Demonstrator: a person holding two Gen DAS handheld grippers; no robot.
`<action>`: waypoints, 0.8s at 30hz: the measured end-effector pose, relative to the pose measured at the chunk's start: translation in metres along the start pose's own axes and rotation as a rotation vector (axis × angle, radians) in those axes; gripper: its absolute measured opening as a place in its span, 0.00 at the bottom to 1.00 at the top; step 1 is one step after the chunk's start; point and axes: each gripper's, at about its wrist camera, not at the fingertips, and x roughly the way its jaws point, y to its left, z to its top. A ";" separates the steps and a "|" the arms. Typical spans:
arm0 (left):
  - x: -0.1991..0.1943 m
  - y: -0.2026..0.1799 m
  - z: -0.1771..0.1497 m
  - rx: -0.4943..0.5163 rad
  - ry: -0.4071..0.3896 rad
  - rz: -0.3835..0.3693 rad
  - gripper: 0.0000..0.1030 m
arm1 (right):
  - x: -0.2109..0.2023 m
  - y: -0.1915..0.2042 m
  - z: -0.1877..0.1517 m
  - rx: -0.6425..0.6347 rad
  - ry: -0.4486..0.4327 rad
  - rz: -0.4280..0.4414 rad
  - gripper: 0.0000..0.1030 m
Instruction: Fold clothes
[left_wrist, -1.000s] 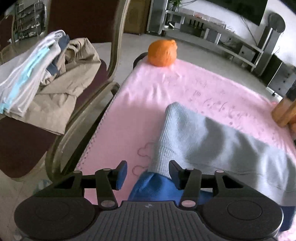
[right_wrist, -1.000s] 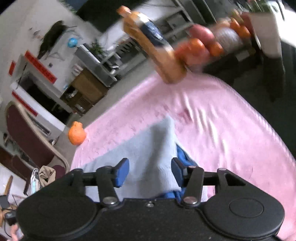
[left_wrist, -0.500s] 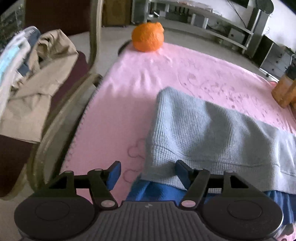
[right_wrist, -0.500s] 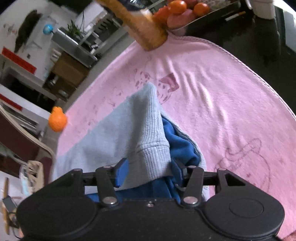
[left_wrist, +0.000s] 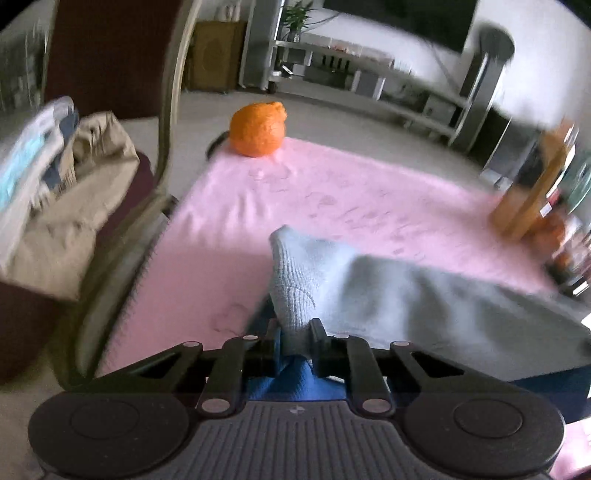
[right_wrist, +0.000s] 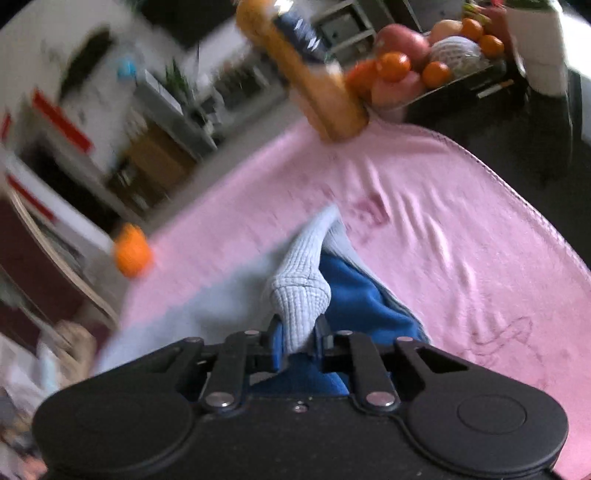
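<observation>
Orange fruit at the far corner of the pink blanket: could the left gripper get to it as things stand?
Probably not yet: the left gripper is shut on the grey knit garment. The blanket up to the orange fruit is otherwise bare.

The left gripper (left_wrist: 296, 339) is closed, its two black fingers pinching a bunched fold of grey knit between them, with the linkage arms drawn in toward the middle. The right gripper (right_wrist: 298, 336) is closed the same way, fingers clamped on a ribbed grey fold. Both point forward and slightly downward.
</observation>
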 end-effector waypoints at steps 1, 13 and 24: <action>-0.002 0.004 0.001 -0.036 0.012 -0.025 0.14 | -0.006 -0.007 0.003 0.051 -0.009 0.039 0.15; 0.038 -0.013 -0.022 0.194 0.049 0.335 0.24 | 0.024 -0.008 0.004 -0.045 0.113 -0.250 0.26; 0.026 -0.036 -0.048 0.328 0.069 0.139 0.23 | -0.020 -0.010 -0.011 -0.115 0.019 -0.122 0.46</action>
